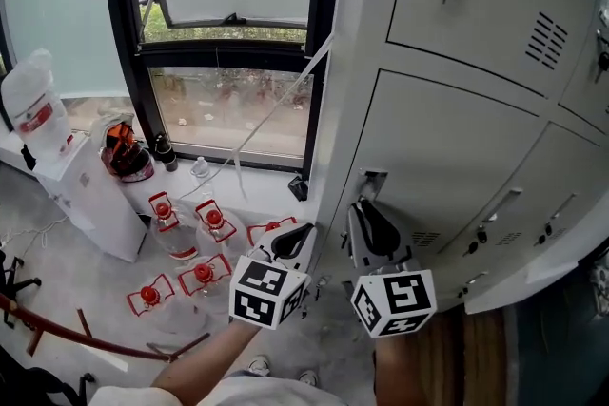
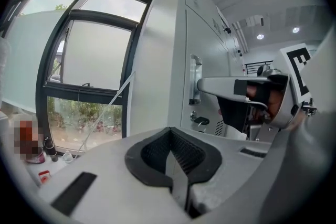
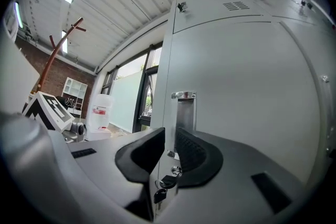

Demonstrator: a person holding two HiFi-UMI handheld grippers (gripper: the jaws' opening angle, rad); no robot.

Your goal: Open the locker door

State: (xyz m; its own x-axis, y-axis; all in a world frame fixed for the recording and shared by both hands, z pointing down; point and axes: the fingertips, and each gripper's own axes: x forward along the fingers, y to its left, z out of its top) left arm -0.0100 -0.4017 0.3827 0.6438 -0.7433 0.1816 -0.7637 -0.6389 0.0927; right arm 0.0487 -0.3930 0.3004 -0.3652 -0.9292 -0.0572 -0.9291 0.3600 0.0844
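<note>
With the locker door (image 1: 447, 157) not yet opened, the right gripper (image 3: 169, 145) hung slightly parted before its handle (image 3: 185, 110), gripping nothing (left gripper (image 2: 173, 155) closed, empty), and probably needed to clamp there and pull

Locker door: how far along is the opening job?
Done: the right claw is at the door handle. In hand: the grip; its jaws stand slightly apart, not clamped. Left: pulling the locker door, which looks shut. The left claw is shut, empty.

White locker door (image 1: 447, 157), black window frame (image 1: 121, 14), seemingly red-capped bottles (image 1: 205, 275).
</note>
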